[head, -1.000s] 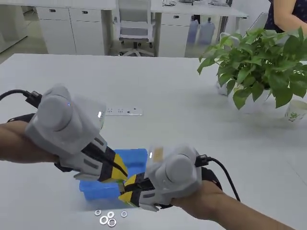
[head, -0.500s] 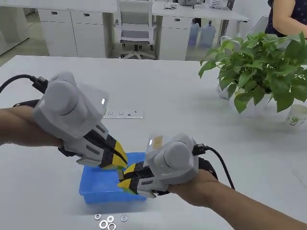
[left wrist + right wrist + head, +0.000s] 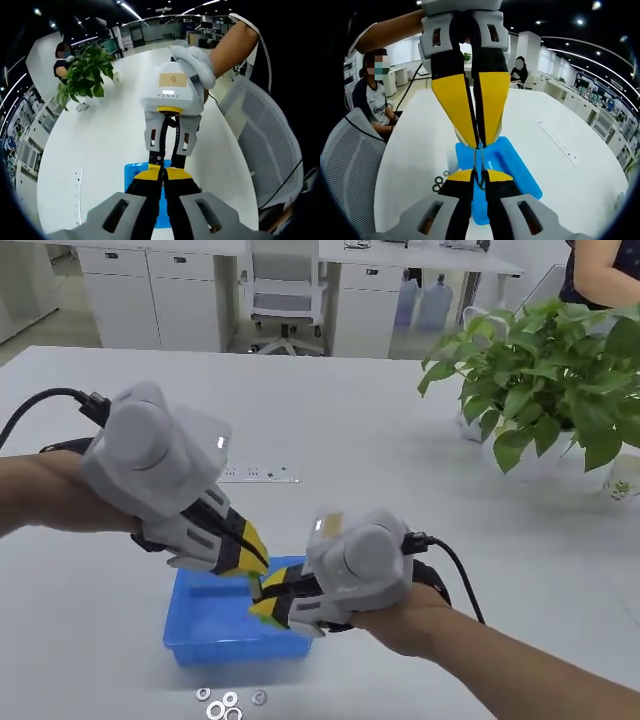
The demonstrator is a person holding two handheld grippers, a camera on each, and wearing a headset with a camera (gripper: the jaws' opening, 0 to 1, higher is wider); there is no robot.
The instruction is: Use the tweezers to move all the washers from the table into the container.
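A wide, pale grey tabletop (image 3: 400, 440) takes up the foreground. A leafy potted plant (image 3: 545, 380) stands near its right edge with a small cup (image 3: 622, 478) just beside it. A white power strip (image 3: 258, 475) lies flat toward the middle. Beyond the far edge are a grey office chair (image 3: 283, 290), white cabinets (image 3: 130, 300) and two blue bottles (image 3: 420, 302), on a light floor (image 3: 60, 335). A mesh chair (image 3: 270, 135) sits close to the tabletop's edge. Long ceiling lights (image 3: 131, 10) glow overhead.

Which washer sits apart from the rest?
The rightmost washer in the head view, before the blue container; the others cluster to its left.
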